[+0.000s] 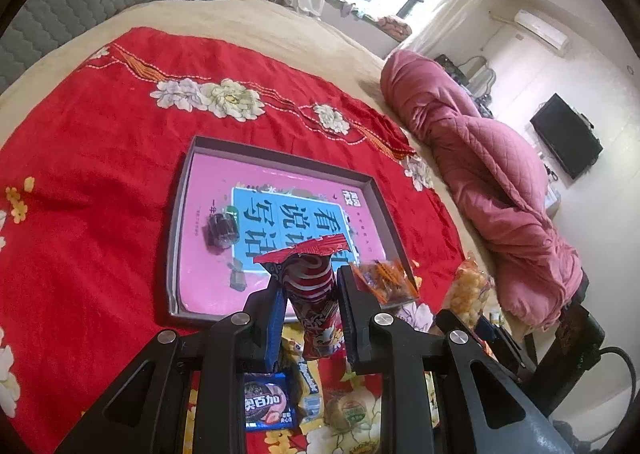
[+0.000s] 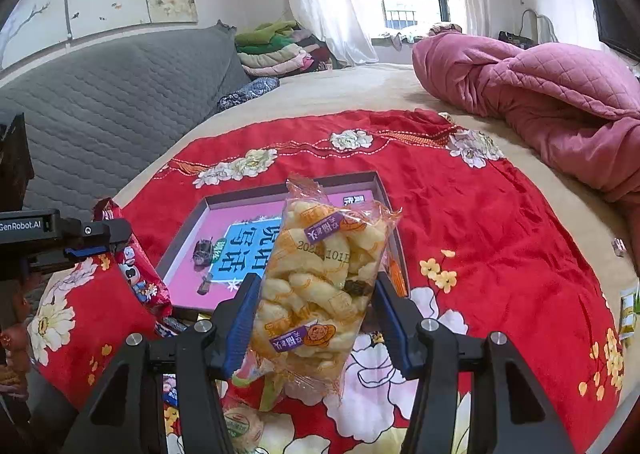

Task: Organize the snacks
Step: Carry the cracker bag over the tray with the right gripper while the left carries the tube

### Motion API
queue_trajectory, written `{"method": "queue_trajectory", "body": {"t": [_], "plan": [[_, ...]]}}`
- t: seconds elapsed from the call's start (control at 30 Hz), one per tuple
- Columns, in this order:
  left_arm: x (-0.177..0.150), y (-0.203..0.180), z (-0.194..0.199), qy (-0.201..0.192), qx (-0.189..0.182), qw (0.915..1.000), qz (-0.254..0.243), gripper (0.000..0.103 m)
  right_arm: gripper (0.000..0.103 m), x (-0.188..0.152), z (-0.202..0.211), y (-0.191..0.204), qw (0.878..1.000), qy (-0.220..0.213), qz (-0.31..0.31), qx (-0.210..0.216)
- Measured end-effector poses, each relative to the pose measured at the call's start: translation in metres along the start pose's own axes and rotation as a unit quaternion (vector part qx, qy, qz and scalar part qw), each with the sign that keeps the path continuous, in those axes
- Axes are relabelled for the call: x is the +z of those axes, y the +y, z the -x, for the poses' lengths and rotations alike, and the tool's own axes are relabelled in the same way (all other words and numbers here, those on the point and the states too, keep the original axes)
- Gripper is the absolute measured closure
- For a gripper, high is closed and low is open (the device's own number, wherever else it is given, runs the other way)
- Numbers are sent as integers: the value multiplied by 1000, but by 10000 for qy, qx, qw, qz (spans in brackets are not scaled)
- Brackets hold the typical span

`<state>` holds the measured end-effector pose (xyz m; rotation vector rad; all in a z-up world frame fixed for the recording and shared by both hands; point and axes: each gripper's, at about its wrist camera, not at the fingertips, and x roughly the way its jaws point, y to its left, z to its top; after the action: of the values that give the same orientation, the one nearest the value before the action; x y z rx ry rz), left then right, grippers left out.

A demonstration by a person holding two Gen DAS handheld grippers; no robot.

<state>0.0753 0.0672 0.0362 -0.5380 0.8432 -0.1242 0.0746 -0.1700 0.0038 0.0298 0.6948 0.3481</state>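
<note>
Above the red floral cloth (image 2: 500, 222) on the bed, the left gripper (image 1: 308, 286) pinches a red snack packet (image 1: 314, 294) and the right gripper (image 2: 316, 306) pinches a clear bag of puffs (image 2: 320, 282), both just short of the shallow tray (image 1: 178, 222).

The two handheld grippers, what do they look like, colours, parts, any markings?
Both are black plastic. The left gripper and right gripper each have angular linkage arms with triangular cutouts and silver round pivot bolts. The fingers carry blue ribbed pads. The left gripper's body bears white GenRobot.AI lettering. A black cable runs beside the right unit.
</note>
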Motion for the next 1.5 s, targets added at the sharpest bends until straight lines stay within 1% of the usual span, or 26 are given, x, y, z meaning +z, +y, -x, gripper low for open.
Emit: {"method": "queue_trajectory", "body": {"t": [0.07,0.4,0.93,1.03,1.2,1.5], "plan": [[3,1,0,-23,-34,10000,16,78,47,2,-1,2,10000,-10,15,-4],[12,11,0,-139,60,9999,59,78,47,14,-6,9,10000,-32,33,45],[20,36,-7,-178,212,9991,308,78,47,25,-17,17,10000,-67,49,7],[24,41,-11,-189,236,9989,352,78,47,28,-22,15,10000,-61,28,-34],[30,41,-25,-118,371,9988,295,78,47,30,-28,17,10000,-40,34,-44],[30,40,-46,20,580,9983,113,78,47,33,-44,33,9998,72,191,34]]}}
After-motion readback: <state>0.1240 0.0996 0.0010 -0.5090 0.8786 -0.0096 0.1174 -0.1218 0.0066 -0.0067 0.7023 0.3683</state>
